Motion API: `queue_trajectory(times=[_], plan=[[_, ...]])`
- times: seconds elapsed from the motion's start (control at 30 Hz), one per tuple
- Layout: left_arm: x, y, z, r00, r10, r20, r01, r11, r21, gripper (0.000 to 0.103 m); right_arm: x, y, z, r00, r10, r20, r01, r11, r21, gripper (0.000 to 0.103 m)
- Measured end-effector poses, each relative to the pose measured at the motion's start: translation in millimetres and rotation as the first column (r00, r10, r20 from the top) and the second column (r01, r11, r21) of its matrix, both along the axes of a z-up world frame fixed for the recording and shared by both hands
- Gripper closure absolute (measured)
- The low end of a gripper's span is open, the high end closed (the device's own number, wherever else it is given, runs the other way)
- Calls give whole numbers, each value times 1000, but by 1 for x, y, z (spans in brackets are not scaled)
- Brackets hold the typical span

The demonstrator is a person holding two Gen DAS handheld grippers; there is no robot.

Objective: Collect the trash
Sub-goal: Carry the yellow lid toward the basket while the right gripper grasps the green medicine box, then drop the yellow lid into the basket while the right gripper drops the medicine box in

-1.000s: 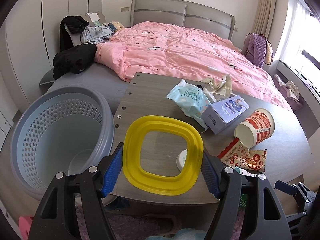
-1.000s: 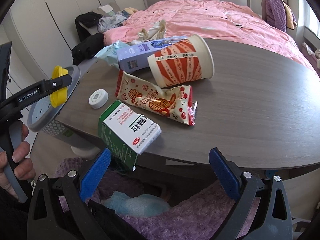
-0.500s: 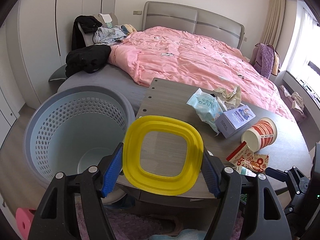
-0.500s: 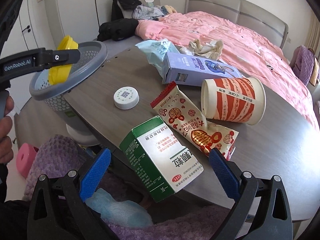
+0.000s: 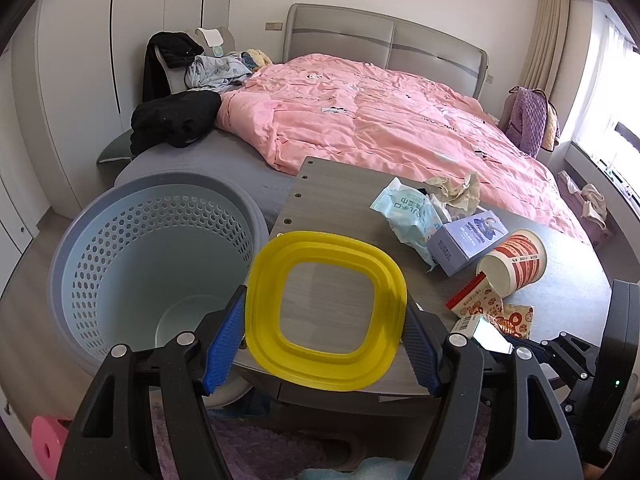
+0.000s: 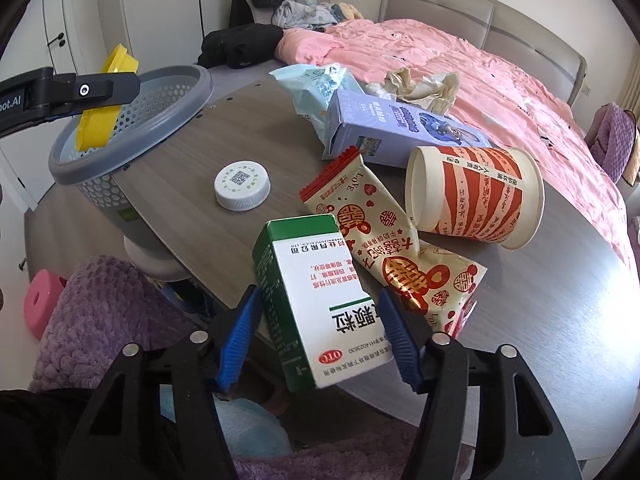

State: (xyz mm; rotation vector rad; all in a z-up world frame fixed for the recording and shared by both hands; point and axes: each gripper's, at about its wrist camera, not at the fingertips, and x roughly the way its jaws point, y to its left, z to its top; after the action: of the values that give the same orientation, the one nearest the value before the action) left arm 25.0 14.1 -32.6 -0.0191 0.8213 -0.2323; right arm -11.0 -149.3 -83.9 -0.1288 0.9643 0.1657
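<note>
My left gripper is shut on a yellow square plastic ring, held just right of the grey-blue perforated basket. In the right wrist view the ring hangs over the basket's rim. My right gripper is shut on a green-and-white medicine box at the table's near edge. On the table lie a red-patterned snack wrapper, a striped paper cup on its side, a lavender box, a light-blue wipes pack, crumpled paper and a white cap.
The grey wooden table stands against a bed with a pink duvet. Dark clothes lie at the bed's left. A purple fuzzy cushion and a pink foam ring sit below the table's edge.
My right gripper has moved in and closed on the green-and-white box. My left gripper has drawn back and left with the yellow ring, toward the basket.
</note>
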Motion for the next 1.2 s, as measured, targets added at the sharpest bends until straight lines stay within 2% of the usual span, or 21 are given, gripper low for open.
queue_trajectory(times=[0.07, 0.17, 0.47, 0.87, 1.2], plan=[[-1, -1, 0, 1000, -2, 1, 2, 1000, 1, 34, -1, -3, 2, 1000, -7, 2, 6, 999, 37, 57], [-1, -3, -1, 1000, -6, 0, 6, 1000, 2, 34, -5, -6, 8, 1000, -16, 17, 14, 996, 90, 60], [-8, -7, -1, 1000, -21, 3, 21, 1000, 1, 34, -12, -8, 22, 995, -76, 59, 63, 979, 195, 60], [-2, 0, 4, 999, -29, 15, 28, 1000, 14, 34, 2, -9, 38, 987, -135, 90, 108, 960, 259, 60], [4, 23, 15, 998, 33, 45, -34, 999, 26, 34, 21, 4, 54, 986, -121, 118, 84, 958, 274, 60]])
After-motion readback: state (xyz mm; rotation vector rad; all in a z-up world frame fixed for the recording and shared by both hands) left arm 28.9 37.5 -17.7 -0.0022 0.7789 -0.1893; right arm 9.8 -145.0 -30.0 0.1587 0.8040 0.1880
